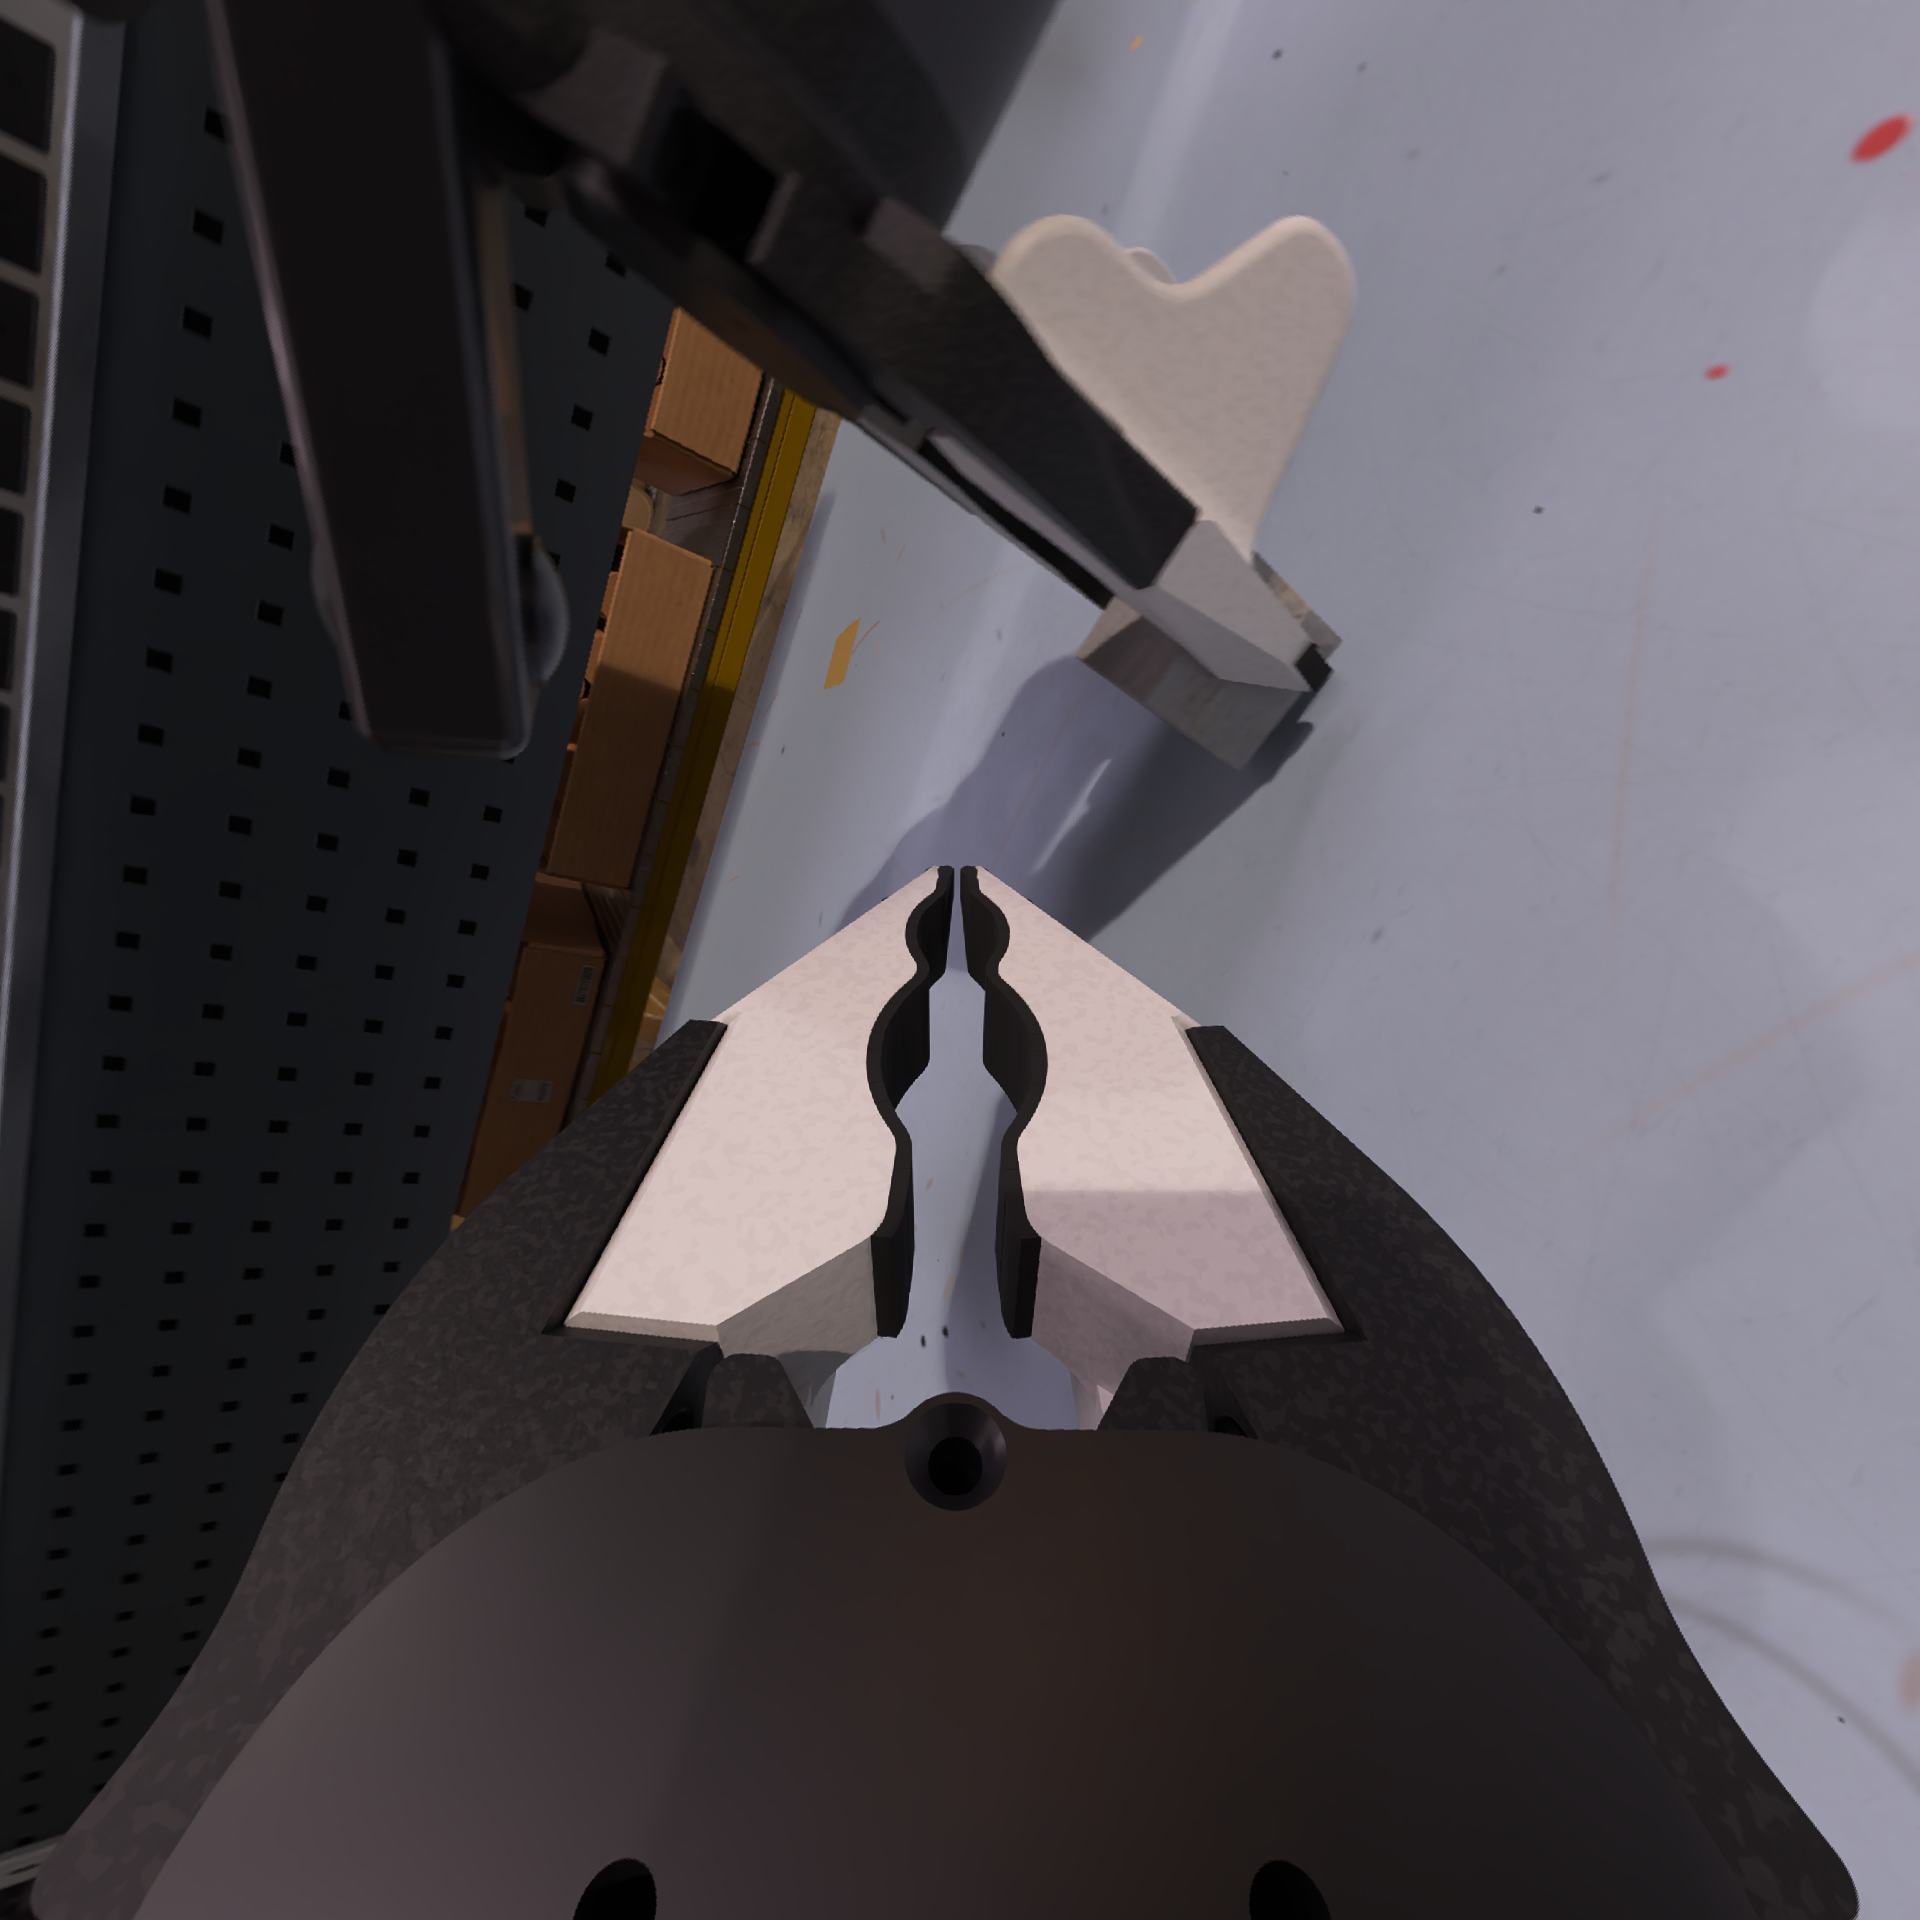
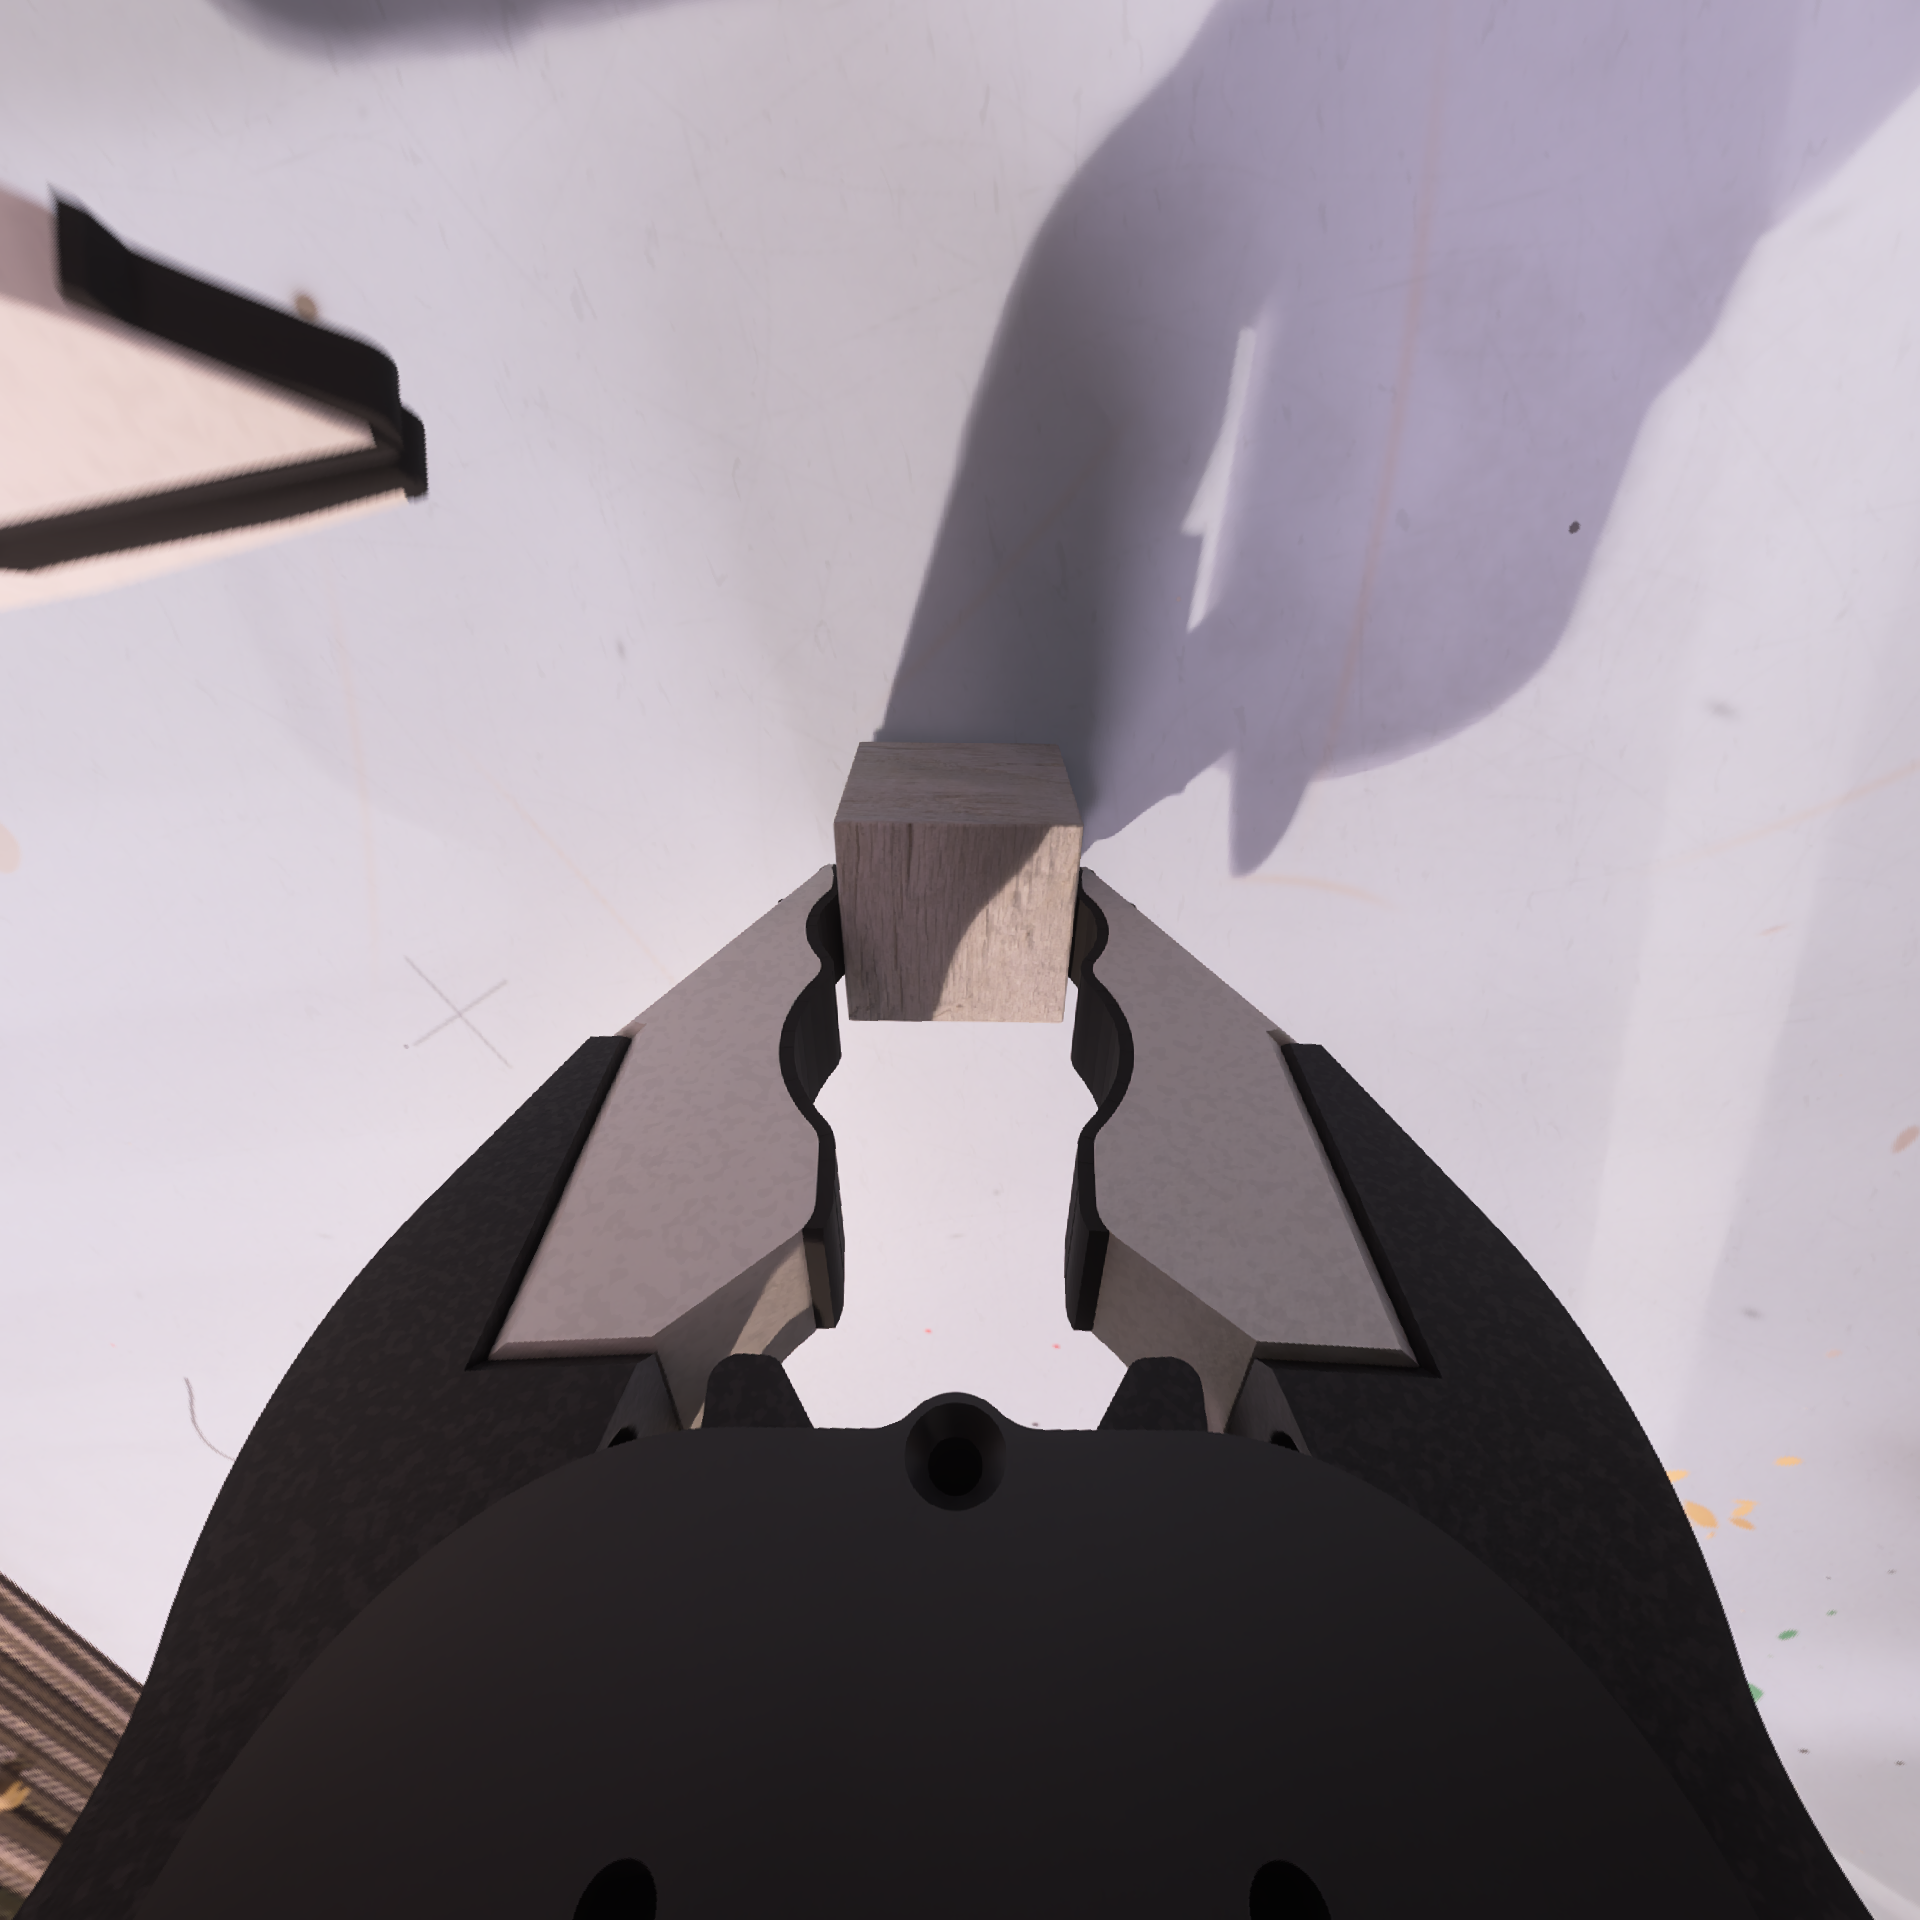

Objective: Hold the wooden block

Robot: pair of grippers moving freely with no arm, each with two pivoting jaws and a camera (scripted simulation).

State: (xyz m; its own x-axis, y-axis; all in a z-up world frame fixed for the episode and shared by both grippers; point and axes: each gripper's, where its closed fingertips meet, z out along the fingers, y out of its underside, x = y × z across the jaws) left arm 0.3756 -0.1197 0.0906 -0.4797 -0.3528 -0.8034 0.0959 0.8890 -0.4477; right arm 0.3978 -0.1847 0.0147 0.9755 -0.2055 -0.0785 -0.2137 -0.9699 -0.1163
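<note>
The wooden block [image 2: 956, 914] is a small pale cube, pinched on both sides between the fingertips of my right gripper [image 2: 956, 883], which is shut on it just over the pale table [image 2: 520, 727]. In the left wrist view the right gripper [image 1: 1236, 644] reaches in from the upper left with the block [image 1: 1184, 686] at its tips. I cannot tell whether the block touches the table. My left gripper [image 1: 956, 875] is shut and empty, a short way from the block, with its fingertips almost touching. Its tip also shows at the upper left of the right wrist view [image 2: 208, 447].
A dark perforated panel [image 1: 260, 935] stands at the left, with brown cardboard boxes [image 1: 623, 727] and a yellow strip [image 1: 717, 665] beyond the table's edge. The pale table [image 1: 1558, 935] has red paint specks [image 1: 1881, 140] and faint scratches. The right gripper's shadow [image 2: 1351, 468] falls beyond the block.
</note>
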